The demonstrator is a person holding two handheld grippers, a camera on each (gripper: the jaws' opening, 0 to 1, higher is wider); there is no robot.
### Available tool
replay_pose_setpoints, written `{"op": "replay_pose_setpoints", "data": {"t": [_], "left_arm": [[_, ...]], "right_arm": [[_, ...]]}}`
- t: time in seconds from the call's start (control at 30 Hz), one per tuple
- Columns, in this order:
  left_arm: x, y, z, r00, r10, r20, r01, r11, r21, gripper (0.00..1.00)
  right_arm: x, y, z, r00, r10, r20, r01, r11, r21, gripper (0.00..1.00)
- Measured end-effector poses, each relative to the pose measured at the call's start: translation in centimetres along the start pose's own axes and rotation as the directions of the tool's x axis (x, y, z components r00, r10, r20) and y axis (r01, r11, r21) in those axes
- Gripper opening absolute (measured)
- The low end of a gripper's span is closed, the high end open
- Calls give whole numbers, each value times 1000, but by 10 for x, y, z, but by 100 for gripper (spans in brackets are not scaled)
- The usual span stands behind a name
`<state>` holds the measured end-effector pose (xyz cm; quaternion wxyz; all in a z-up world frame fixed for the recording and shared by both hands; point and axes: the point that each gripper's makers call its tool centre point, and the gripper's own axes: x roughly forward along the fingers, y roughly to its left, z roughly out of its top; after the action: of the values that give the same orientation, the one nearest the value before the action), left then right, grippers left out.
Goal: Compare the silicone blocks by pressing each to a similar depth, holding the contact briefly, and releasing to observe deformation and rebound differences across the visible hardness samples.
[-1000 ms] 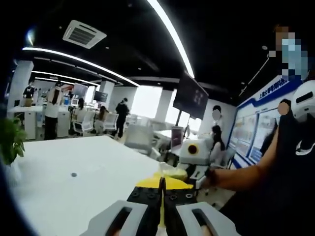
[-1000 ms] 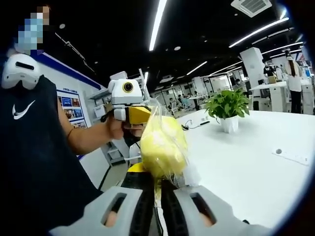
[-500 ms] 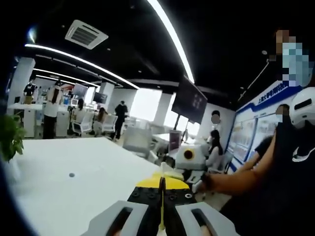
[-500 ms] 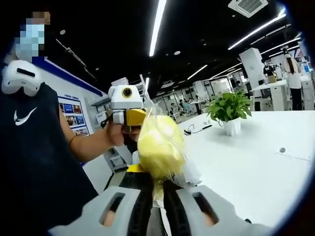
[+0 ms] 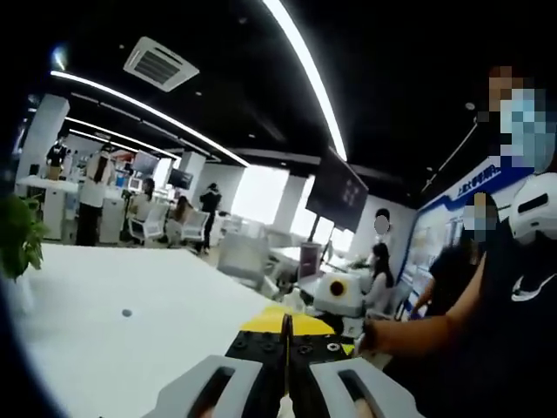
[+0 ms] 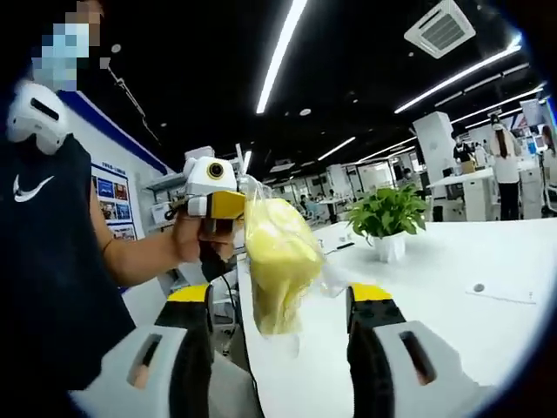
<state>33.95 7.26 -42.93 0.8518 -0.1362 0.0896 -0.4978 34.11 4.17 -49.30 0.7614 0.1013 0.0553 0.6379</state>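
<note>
Overhead, a dark open-plan office ceiling carries long white light strips (image 5: 305, 65) and a square air vent (image 6: 439, 28), with desks, chairs and standing people in the bright far background. Below it spreads a broad, smooth white tabletop (image 5: 130, 335), matte and nearly bare, with a small round dark spot (image 5: 127, 313) set into it and a leafy green potted plant in a white pot (image 6: 385, 222) standing near its far side. A person in a dark sleeveless shirt (image 6: 43, 261) stands beside the tabletop, forearms extended. In the right gripper view, the right tool (image 6: 283, 300) stands released, its grey and black jaws with yellow tips spread wide apart, and the soft yellow silicone block wrapped in clear crinkled plastic (image 6: 274, 261) hangs between them, touching neither jaw. The block dangles from the left tool (image 6: 239, 205), whose yellow-tipped end is clenched on the top of the plastic wrap. In the left gripper view, that tool's (image 5: 286, 335) jaws are pressed together.
</note>
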Motion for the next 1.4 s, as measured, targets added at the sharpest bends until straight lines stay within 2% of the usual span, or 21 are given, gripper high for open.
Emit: {"op": "replay_pose_setpoints", "data": {"t": [0.1, 0.17, 0.53, 0.73, 0.8, 0.87, 0.93, 0.97, 1.07, 1.1, 1.2, 1.3, 1.37, 1.4], "left_arm": [[0, 0, 3, 1000, -1, 19, 2, 1000, -25, 0], [0, 1, 5, 1000, 2, 27, -1, 999, -34, 0], [-2, 6, 10, 998, 10, 56, -6, 997, -80, 0], [-2, 15, 0, 998, 27, 54, -20, 993, -120, 0], [-1, 18, -5, 998, 32, 53, -25, 990, -137, 0], [-1, 22, -12, 998, 46, 46, -39, 988, -147, 0], [-1, 26, -18, 998, 54, 44, -46, 986, -163, 0], [-2, 28, -21, 997, 61, 42, -52, 983, -173, 0], [-3, 33, -27, 997, 70, 40, -61, 980, -189, 0], [-3, 35, -29, 997, 73, 39, -64, 979, -192, 0], [-4, 40, -33, 996, 85, 38, -75, 975, -208, 0], [-5, 44, -37, 995, 85, 51, -68, 958, -277, 0], [-7, 50, -43, 994, 100, 52, -81, 955, -286, 0], [-7, 52, -46, 993, 106, 47, -87, 950, -299, 0]], "right_arm": [[-2, -8, 5, 999, -44, 16, 45, 999, -24, 87], [-4, -14, 10, 996, -78, 41, 79, 996, -29, 97], [-27, -31, 11, 983, -181, 38, 184, 979, -89, 96], [-50, -47, -2, 961, -275, 24, 276, 957, -92, 96], [-60, -53, -14, 952, -306, 10, 306, 947, -101, 96], [-72, -62, -36, 935, -351, -42, 348, 935, -76, 96], [-83, -68, -46, 922, -385, -36, 380, 920, -90, 96], [-95, -75, -54, 896, -441, -46, 431, 891, -142, 96], [-109, -77, -66, 880, -473, -43, 466, 877, -117, 96], [-117, -82, -70, 864, -501, -39, 494, 861, -120, 96], [-130, -86, -81, 845, -532, -59, 523, 843, -124, 96], [-144, -87, -99, 824, -561, -83, 546, 824, -149, 96], [-156, -92, -116, 790, -599, -131, 572, 797, -195, 96], [-161, -92, -122, 780, -609, -146, 581, 791, -194, 96]]}}
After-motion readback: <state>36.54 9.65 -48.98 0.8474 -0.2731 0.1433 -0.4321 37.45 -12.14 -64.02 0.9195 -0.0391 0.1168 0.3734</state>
